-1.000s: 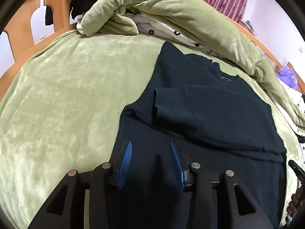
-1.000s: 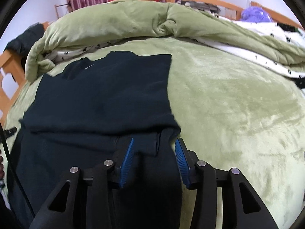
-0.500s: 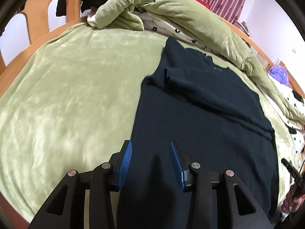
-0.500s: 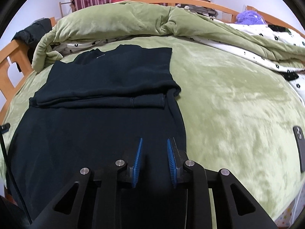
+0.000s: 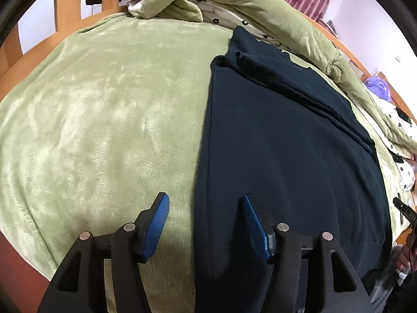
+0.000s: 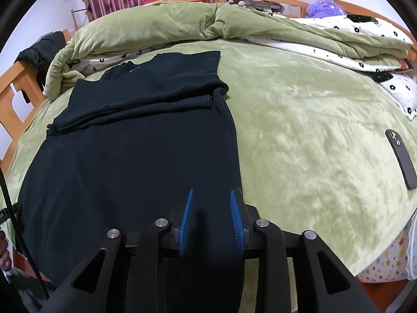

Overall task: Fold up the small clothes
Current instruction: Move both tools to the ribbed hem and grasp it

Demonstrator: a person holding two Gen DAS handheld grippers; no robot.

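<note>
Lying flat on green blanket, dark sweater, sleeves folded across, both tongs opening, empty.

A dark shirt lies flat on the green blanket, sleeves folded across its far part. The right gripper hovers above its near right edge (jaws opening, gripping nothing). A phone lies well right.

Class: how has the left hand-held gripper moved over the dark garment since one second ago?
Yes. The left hand-held gripper has pulled back from the folded sleeve to the garment's near left edge, its jaws opening.
</note>
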